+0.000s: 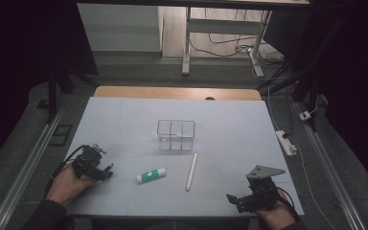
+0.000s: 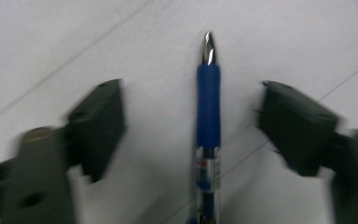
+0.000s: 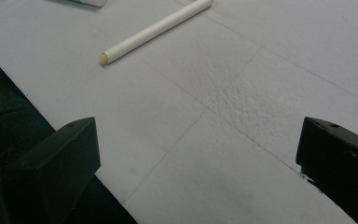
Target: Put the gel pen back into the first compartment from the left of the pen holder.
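Left gripper view, blue pen point(image 2: 208, 112) between parted jaws, untouched

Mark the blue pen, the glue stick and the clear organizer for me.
blue pen point(image 2: 208, 107): left gripper view, on its blue rubber grip.
glue stick point(image 1: 151, 175): high view, on its green-and-white barrel.
clear organizer point(image 1: 176, 122): high view, on its rear rim.

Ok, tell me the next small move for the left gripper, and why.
Probably close the left gripper on the blue pen. The pen lies on the white table centred between the open jaws, with a gap on each side, so nothing grips it yet.
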